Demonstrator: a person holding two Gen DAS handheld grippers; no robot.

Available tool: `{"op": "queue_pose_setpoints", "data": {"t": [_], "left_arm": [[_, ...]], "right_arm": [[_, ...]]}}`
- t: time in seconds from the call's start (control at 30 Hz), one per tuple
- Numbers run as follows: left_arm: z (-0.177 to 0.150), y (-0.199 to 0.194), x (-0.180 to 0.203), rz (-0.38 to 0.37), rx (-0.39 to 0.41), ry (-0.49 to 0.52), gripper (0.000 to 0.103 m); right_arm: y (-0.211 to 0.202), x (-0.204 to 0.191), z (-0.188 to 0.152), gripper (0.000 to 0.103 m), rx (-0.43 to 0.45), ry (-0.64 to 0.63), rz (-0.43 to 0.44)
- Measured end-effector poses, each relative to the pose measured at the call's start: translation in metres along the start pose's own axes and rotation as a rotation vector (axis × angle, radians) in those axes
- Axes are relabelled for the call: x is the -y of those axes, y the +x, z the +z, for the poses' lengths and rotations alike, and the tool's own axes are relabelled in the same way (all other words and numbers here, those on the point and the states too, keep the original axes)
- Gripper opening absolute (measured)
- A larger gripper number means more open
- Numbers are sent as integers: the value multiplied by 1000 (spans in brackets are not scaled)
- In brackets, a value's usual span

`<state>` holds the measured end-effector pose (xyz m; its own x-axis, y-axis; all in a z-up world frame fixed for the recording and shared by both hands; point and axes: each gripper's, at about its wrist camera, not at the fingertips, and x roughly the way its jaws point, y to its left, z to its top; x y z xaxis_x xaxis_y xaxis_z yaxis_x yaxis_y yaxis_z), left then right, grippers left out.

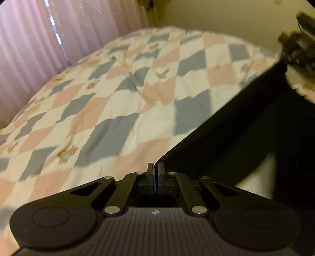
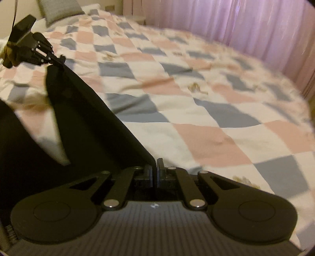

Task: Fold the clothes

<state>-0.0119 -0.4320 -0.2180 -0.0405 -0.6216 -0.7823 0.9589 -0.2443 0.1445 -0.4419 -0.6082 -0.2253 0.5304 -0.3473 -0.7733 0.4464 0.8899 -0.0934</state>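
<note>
A black garment (image 1: 246,126) hangs stretched in the air above the bed. My left gripper (image 1: 156,167) is shut on one corner of it. The cloth's top edge runs up and right to my right gripper (image 1: 283,57), seen blurred at the far right. In the right wrist view my right gripper (image 2: 156,163) is shut on the other corner of the black garment (image 2: 86,118). The edge runs up and left to my left gripper (image 2: 59,59). The garment's lower part hangs out of view.
A bed with a checked quilt (image 1: 118,110) in pink, blue and white lies below both grippers; it also fills the right wrist view (image 2: 196,118). Pink curtains (image 2: 246,25) hang behind it. A grey pillow (image 2: 59,9) lies at the bed's head.
</note>
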Motion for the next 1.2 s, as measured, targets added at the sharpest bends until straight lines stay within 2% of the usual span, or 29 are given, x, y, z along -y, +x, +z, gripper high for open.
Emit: {"op": "queue_pose_setpoints", "data": {"t": [0.1,0.23,0.27,0.3,0.33,0.4,0.43,0.47,0.5,0.57,0.63,0.7,0.83,0.97,1.07,1.2], "left_arm": [[-39,-58,37,-24,-26,-79,3],[-108,-90,90,-74,-158,-214,3],[-129,-90,100,-92,-198,-276,5],[-144,-88,108,-95,-232,-319,8],[-158,-86,116,-97,-263,-361,8],[-176,-88,129,-88,-281,-441,14],[-176,-89,130,-83,-265,-490,16],[-176,-90,130,-78,-249,-539,25],[-175,-90,131,-71,-232,-587,39],[-166,-85,130,-21,-182,-653,55],[-156,-73,123,49,-153,-682,56],[-146,-61,116,119,-125,-710,57],[-133,-29,92,268,-119,-680,57],[-123,-7,54,343,-72,-638,57],[-117,3,38,369,-39,-601,57],[-122,3,40,353,11,-575,57]], "right_arm": [[-44,-65,-38,3,-28,-2,-37],[-51,-136,-96,6,-196,60,-42],[-47,-149,-110,12,-248,84,-40],[-43,-162,-124,25,-301,102,-52],[-38,-171,-136,32,-349,113,-84],[-41,-176,-152,36,-360,201,-108],[-47,-170,-155,38,-328,300,-108],[-54,-161,-160,47,-289,414,-111],[-63,-148,-165,62,-234,558,-123],[-76,-120,-183,70,-125,835,-131],[-86,-93,-207,70,-24,1082,-126],[-92,-72,-231,70,58,1254,-126],[-93,-42,-279,70,177,1459,-101],[-95,-17,-315,70,337,1617,-71],[-99,-10,-325,67,370,1630,-62],[-107,-20,-340,67,403,1600,-19]]}}
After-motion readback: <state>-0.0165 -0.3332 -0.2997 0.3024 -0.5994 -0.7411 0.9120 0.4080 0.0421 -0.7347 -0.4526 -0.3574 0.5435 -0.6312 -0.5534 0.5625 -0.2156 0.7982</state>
